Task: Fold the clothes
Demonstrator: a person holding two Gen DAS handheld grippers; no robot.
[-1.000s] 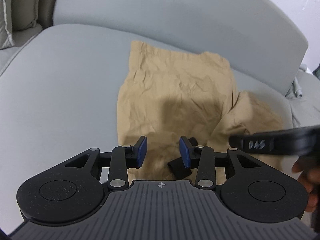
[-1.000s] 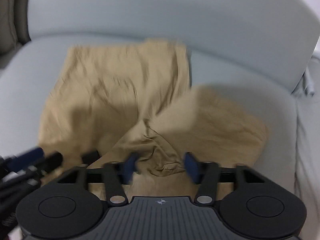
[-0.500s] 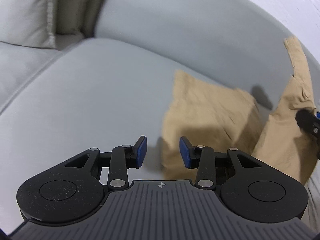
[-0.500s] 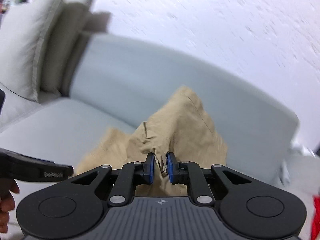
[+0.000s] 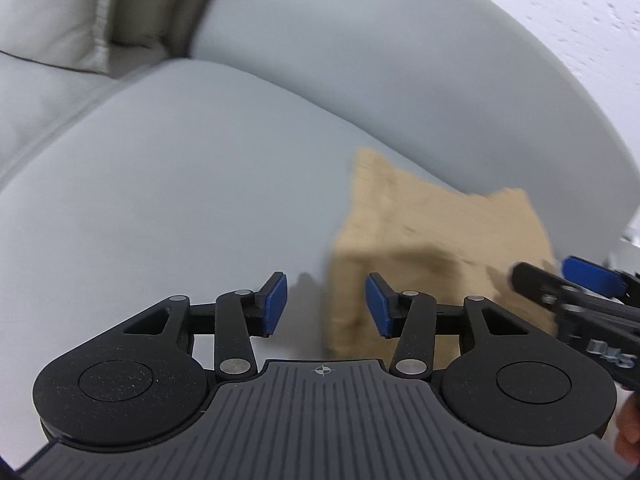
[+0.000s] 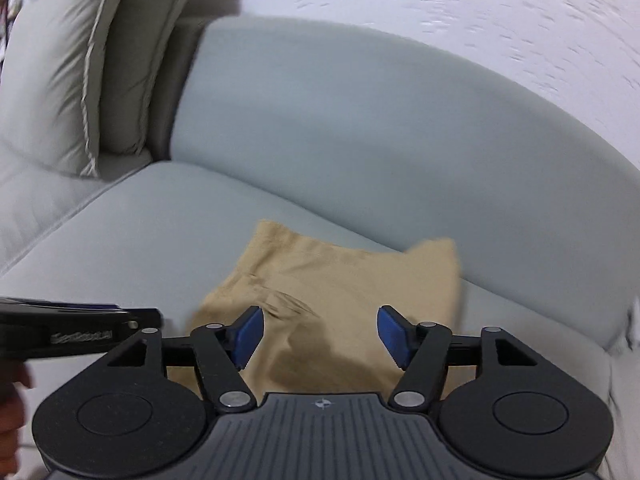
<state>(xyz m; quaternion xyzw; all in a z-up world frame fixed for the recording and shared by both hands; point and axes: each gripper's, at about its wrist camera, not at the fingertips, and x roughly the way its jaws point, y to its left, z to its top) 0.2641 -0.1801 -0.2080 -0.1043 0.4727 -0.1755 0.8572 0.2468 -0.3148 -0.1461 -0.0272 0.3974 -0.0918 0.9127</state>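
Observation:
A tan garment point(image 6: 344, 280) lies folded over itself on the grey sofa seat point(image 6: 160, 232), near the backrest. In the left wrist view the same garment point(image 5: 432, 240) sits right of centre, blurred. My left gripper point(image 5: 326, 304) is open above the seat, at the cloth's left edge, holding nothing. My right gripper point(image 6: 320, 334) is open wide above the garment's near part, with no cloth between its blue pads. The right gripper point(image 5: 576, 292) also shows at the right edge of the left wrist view, and the left gripper's body point(image 6: 76, 330) at the left edge of the right wrist view.
The sofa backrest point(image 6: 400, 128) curves behind the cloth. Light cushions point(image 6: 60, 80) lean at the far left. A white textured wall point(image 6: 440, 8) rises behind. A hand point(image 6: 10, 420) shows at the lower left edge, another hand point(image 5: 630, 432) at the lower right.
My right gripper closed on a bunch of the garment, lifted it and carried it over, and now it is open with the cloth lying doubled on the seat. The left gripper stayed open and shifted left.

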